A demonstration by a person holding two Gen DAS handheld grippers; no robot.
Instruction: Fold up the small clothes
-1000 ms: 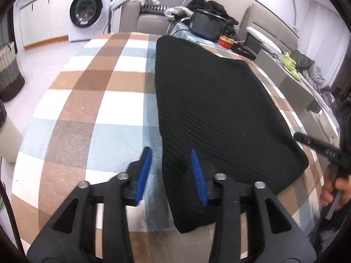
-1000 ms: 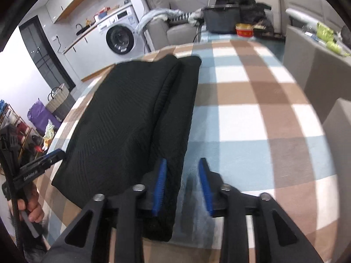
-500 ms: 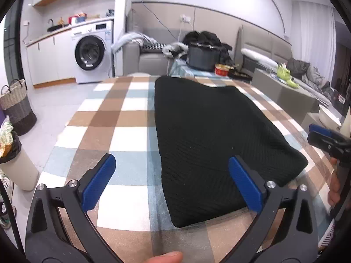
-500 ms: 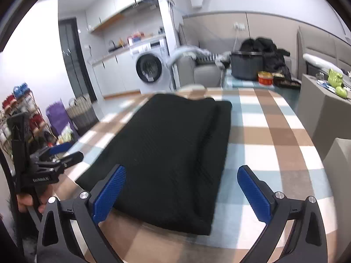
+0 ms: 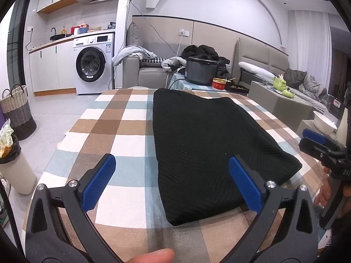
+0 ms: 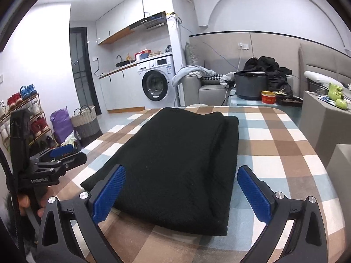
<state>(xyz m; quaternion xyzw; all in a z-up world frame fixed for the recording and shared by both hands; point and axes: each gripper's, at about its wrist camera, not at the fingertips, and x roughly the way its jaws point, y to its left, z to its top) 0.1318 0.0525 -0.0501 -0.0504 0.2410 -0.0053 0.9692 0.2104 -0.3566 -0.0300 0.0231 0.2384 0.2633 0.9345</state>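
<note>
left gripper (image 5: 171,183): just let go, fingers wide, nothing inside | right gripper (image 6: 181,189): same | black cloth (image 5: 210,144): folded, lying at table's (image 5: 109,122) near edge | fold looks done

The folded black knit garment (image 5: 210,144) looks matt and finely ribbed — soft cloth. Under it lies a checked brown, blue and white woven tablecloth (image 5: 122,131), also matt. The left gripper (image 5: 173,183) has black matt plastic arms, textured blue pads (image 5: 99,182) and shiny metal screws — the right gripper (image 6: 181,194) likewise.
</note>
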